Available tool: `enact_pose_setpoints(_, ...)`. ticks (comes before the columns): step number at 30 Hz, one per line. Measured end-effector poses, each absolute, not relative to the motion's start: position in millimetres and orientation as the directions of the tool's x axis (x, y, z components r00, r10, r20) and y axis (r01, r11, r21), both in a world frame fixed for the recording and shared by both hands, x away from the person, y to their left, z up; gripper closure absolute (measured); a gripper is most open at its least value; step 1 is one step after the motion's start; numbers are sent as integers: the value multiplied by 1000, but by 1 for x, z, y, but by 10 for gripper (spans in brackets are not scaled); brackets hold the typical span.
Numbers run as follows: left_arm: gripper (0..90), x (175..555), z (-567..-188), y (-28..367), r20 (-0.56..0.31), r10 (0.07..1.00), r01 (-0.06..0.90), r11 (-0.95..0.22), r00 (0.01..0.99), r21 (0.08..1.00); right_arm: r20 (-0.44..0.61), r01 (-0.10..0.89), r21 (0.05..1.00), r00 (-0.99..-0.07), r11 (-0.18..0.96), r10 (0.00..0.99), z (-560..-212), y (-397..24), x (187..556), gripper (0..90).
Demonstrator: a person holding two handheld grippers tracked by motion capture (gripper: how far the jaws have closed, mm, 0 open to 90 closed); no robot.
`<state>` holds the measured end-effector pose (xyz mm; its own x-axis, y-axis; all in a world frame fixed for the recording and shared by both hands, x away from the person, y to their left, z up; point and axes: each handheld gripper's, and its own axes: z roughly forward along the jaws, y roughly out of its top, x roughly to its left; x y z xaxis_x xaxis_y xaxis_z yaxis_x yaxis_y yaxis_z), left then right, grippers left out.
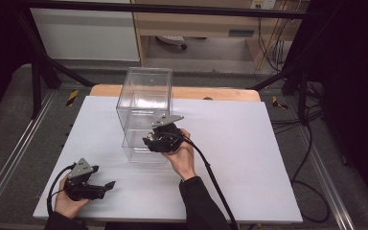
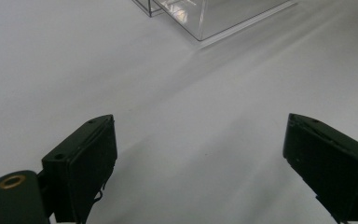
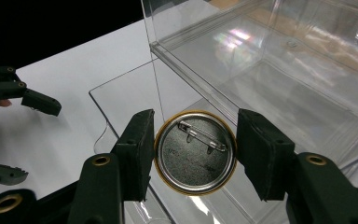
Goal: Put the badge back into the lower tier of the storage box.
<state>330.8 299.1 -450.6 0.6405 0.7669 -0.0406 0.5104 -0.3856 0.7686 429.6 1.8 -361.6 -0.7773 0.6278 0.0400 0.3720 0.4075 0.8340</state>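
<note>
Clamped between the two black fingers (image 3: 269, 154) of the right gripper (image 3: 195, 154) is a round metal pin badge with a gold rim (image 3: 196, 151), its silver back and safety-pin clasp turned toward the gripper's own camera. The pads press on its rim at opposite sides, so only a thin edge carries the hold. Seen from above, the right gripper (image 1: 159, 139) sits against the front of a clear plastic two-tier box (image 1: 143, 103) that stands near the middle of the white bench (image 1: 249, 158), closer to its far edge. In the right gripper view the badge hangs just in front of the box's lower opening, with a clear flat panel (image 3: 121, 100) lying out on the bench below it.

Risk lies chiefly in that rim grip: a smooth metal disc pinched at two points can pivot or spring out if it bumps the clear wall or shelf edge, which are hard to judge by eye. A push from the gripper's body could also slide or tip the light box, since nothing steadies it.

Meanwhile the left gripper (image 1: 103, 187) rests near the bench's near left corner, well apart from the box, its fingers (image 2: 81, 163) spread wide and empty above bare bench.
</note>
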Motion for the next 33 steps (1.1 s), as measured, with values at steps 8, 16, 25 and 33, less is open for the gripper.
enact_pose_setpoints(8,94,331,-451,299,-40,767,511,-386,640,768,52,387,830,-770,401,636,-369,2,431,483)
enact_pose_setpoints(16,94,331,-451,299,-40,767,511,-386,640,768,59,395,826,-769,401,637,-374,3,432,482)
enact_pose_setpoints(25,94,331,-451,299,-40,767,510,-386,640,768,81,416,822,-762,390,642,-376,3,432,468)
enact_pose_setpoints(33,94,331,-451,299,-40,767,511,-386,640,768,96,416,830,-763,371,640,-374,-1,429,420)
